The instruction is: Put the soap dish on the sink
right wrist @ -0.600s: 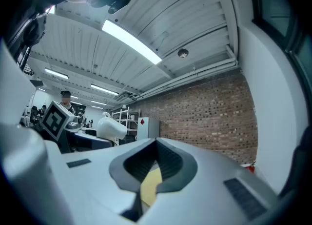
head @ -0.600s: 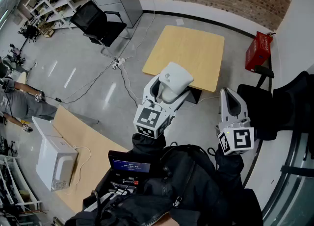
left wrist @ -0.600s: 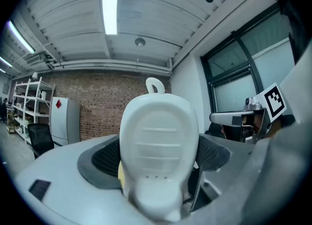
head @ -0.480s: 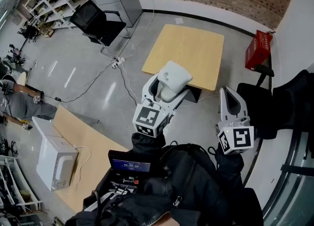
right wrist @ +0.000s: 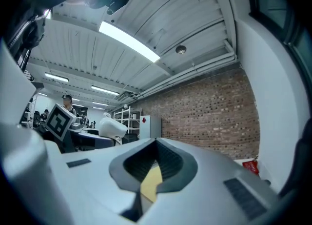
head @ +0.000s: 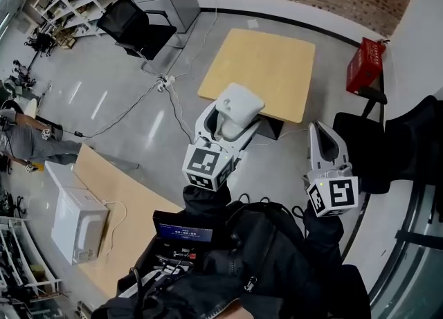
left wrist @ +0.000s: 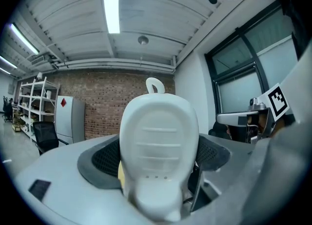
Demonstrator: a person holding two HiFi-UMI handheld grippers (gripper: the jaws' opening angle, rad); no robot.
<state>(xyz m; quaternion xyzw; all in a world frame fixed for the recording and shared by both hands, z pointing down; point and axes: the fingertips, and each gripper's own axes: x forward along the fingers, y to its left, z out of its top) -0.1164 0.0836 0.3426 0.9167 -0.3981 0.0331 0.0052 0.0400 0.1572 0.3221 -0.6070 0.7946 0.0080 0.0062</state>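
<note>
Left gripper view shows the soap dish point(left wrist: 158, 141) clamped between left tongs point(left wrist: 158, 163).

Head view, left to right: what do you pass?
white appliance → black office chair → soap dish held in the left gripper → right gripper → red crate

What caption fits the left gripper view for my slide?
Left tool grips the white soap dish, brick wall and shelving behind.
</note>
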